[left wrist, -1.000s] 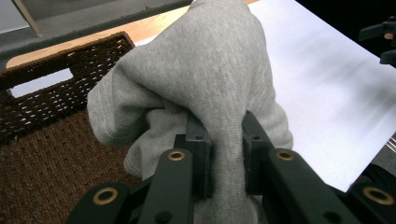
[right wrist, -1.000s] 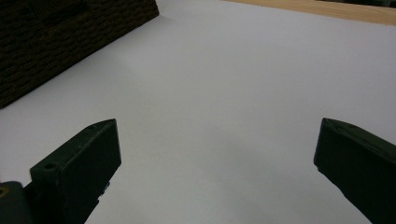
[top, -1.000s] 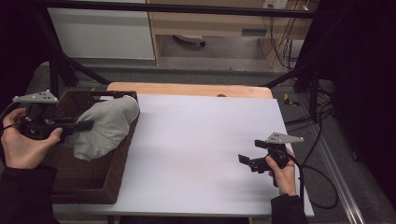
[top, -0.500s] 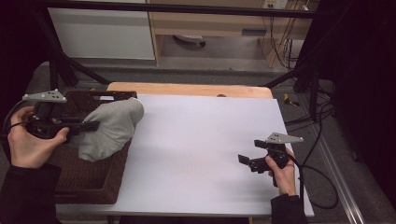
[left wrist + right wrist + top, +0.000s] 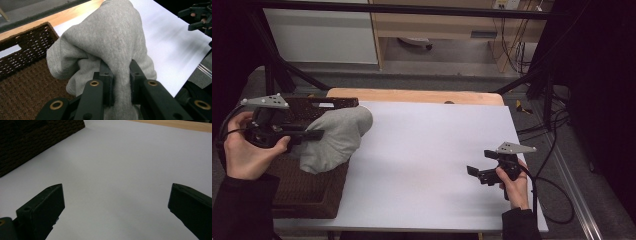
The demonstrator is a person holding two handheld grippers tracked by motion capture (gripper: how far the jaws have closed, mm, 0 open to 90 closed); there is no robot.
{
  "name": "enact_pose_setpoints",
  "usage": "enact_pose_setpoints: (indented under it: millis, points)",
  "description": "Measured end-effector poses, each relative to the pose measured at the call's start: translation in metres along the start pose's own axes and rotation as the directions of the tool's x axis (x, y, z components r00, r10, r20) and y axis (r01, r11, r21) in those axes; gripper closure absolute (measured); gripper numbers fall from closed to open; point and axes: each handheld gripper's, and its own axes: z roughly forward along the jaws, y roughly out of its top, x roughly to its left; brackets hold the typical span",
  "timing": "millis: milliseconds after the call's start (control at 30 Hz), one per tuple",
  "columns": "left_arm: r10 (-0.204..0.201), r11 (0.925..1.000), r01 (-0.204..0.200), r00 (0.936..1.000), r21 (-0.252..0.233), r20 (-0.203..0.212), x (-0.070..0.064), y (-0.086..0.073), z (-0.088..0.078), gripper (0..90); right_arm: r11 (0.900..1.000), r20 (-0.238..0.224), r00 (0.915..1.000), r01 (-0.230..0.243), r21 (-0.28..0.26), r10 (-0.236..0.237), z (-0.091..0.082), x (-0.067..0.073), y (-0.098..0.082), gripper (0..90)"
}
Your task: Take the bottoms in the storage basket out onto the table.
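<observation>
Since the earlier frames, the left tool has carried the grey cloth a little toward the right, so that more of it now hangs over the edge of the white table and less over the wicker basket; the right tool has not shifted.

Seen from the left gripper view, the left tool is clenched on a bunched fold of the grey cloth, its two black jaws squeezing the fabric between them. The cloth is lifted clear, above the far right corner of the basket at the left side of the table, with its free end drooping down toward the basket's rim.

Over at the near right of the table, the right tool is released, jaws wide apart with bare table between them.

I judge the cloth to be light, soft and quite limp: it looks like a knitted sweatshirt fabric that sags and folds wherever it is not held. It should not slip easily, being slightly rough, and nothing about it is fragile. A one-point pinch leaves the rest dangling, so the free tool would best take a hem or corner well apart from the present grip, to spread it flat.
</observation>
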Motion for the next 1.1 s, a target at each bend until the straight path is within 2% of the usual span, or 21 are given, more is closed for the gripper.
enact_pose_setpoints:
  millis: [233, 433, 1100]
  points:
    - [0.022, 0.9995, -0.022, 0.9998, 0.021, 0.000, -0.008, 0.008, 0.004, 77.5, 1.000, 0.001, 1.0000, 0.001, -0.001, -0.001, -0.001, 0.000, 0.000, 1.1]
    - [0.052, 0.9981, -0.053, 0.9981, 0.029, 0.032, -0.021, 0.020, 0.010, 77.5, 1.000, 0.000, 1.0000, 0.000, -0.002, 0.000, -0.001, 0.000, 0.000, 1.1]
    - [0.096, 0.9923, -0.102, 0.9927, 0.070, 0.073, -0.043, 0.037, 0.035, 77.5, 1.000, 0.000, 1.0000, 0.000, -0.004, 0.000, -0.003, 0.000, 0.000, 1.1]
